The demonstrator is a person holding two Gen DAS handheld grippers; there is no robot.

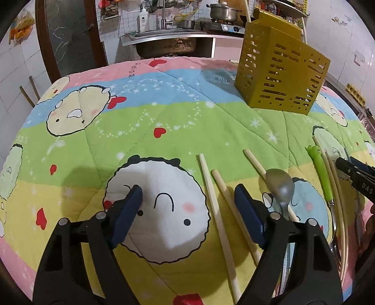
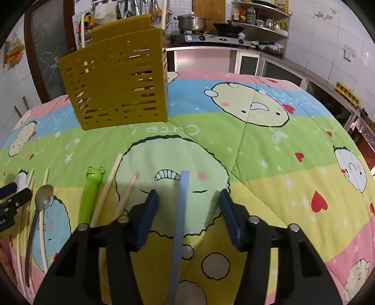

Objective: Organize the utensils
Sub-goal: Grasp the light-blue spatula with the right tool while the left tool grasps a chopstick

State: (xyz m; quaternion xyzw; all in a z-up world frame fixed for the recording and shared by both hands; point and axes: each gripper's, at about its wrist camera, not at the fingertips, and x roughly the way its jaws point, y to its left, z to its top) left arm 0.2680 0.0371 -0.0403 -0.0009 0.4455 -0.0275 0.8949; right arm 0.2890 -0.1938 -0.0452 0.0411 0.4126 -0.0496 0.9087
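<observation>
A yellow slotted utensil holder [image 1: 281, 77] stands upright on the cartoon quilt [image 1: 164, 122], with chopsticks sticking out of it; it also shows in the right wrist view [image 2: 117, 86]. My left gripper [image 1: 188, 194] is open and empty, with two wooden chopsticks [image 1: 218, 211] lying between its fingers and a metal spoon [image 1: 280, 187] just right. My right gripper [image 2: 187, 199] is open, low over the quilt [image 2: 257, 152], with a blue stick-like utensil [image 2: 180, 223] lying between its fingers. A green frog-handled utensil [image 2: 90, 192], chopsticks [image 2: 110, 185] and the spoon [image 2: 39, 206] lie to its left.
A kitchen counter with a sink [image 1: 164, 40], a pot [image 2: 192, 22] and a stove lies behind the table. The left gripper's tip [image 2: 14, 199] shows at the far left of the right wrist view. The right gripper's tip [image 1: 354, 173] shows at the left view's right edge.
</observation>
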